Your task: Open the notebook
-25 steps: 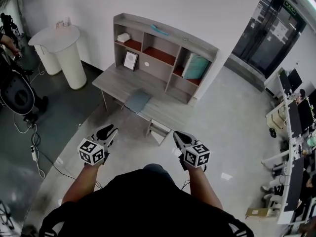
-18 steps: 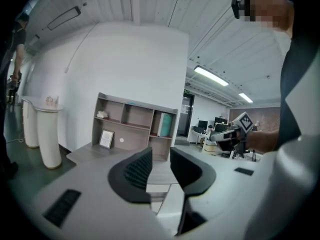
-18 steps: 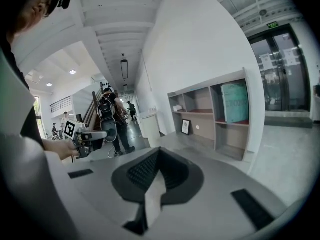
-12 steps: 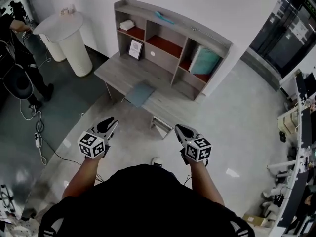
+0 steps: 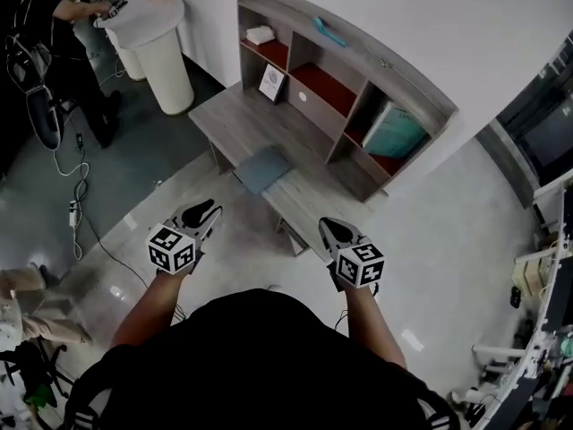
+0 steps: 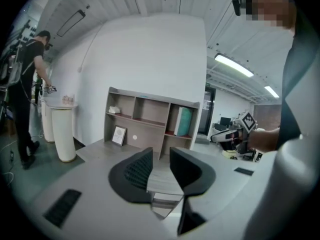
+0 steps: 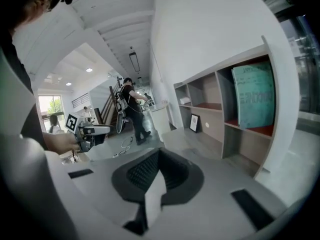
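Observation:
A closed grey-blue notebook (image 5: pixel 264 168) lies flat near the front edge of a grey wooden desk (image 5: pixel 235 119) that carries a shelf unit (image 5: pixel 358 70). Both grippers are held out over the floor, short of the desk and touching nothing. My left gripper (image 5: pixel 202 212) is to the notebook's lower left; its jaws (image 6: pixel 161 153) stand apart with only the desk top showing through the gap. My right gripper (image 5: pixel 332 232) is to the notebook's lower right; its pads (image 7: pixel 159 153) meet at the tips with nothing held. Neither gripper view shows the notebook plainly.
The shelf holds a teal book (image 5: pixel 394 133), a framed picture (image 5: pixel 271 82) and a small white item (image 5: pixel 260 35). A white round stand (image 5: pixel 152 25) is left of the desk, with a person (image 5: pixel 54 16) beside it. Cables (image 5: pixel 81 204) trail on the floor at left.
Both grippers have moved forward toward the desk, which now looks nearer and has shifted right in the head view. The jaws look the same as before.

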The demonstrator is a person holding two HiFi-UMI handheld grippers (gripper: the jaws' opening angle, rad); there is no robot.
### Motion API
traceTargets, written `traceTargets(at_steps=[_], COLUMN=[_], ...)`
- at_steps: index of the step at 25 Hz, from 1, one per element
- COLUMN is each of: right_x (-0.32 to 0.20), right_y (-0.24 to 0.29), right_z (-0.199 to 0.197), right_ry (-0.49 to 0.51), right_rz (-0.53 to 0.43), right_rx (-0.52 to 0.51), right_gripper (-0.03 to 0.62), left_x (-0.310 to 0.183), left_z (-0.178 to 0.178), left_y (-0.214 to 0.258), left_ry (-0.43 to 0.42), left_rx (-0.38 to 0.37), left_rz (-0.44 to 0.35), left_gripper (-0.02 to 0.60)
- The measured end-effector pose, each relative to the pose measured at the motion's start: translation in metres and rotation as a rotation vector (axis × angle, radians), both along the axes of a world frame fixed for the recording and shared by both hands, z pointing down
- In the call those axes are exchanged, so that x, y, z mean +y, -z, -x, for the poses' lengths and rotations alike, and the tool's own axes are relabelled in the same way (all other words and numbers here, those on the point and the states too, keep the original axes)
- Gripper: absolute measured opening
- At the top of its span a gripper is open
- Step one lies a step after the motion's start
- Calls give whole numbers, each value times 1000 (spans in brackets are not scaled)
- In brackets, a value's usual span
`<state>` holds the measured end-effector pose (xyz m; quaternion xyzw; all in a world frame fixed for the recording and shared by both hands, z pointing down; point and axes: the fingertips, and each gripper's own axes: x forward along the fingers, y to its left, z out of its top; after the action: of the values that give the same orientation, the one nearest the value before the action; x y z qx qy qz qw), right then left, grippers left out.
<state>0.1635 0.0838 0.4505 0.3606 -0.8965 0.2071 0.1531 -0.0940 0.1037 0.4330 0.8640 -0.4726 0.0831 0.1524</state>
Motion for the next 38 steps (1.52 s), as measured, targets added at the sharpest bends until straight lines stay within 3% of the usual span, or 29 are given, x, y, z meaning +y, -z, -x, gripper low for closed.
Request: traceTargets(at_steps=[6, 15, 30, 38], right_x=[-28, -50, -110, -133], right_y=[-2, -21, -22, -23], right_z=[15, 36, 118, 128], right_ry=[101, 103, -29, -172], right_rz=[-9, 33, 49, 76], right_rx=[1, 9, 122, 140], right_gripper=[2, 2, 2, 2], left_x=[-4, -28, -127, -175], left_z=[6, 23, 77, 81], left_y=[-6, -22, -63, -82], left_ry=[91, 89, -107, -259], left_rx=[-18, -47, -10, -35], left_rz=[31, 73, 108, 141], left_gripper=[114, 114, 114, 114])
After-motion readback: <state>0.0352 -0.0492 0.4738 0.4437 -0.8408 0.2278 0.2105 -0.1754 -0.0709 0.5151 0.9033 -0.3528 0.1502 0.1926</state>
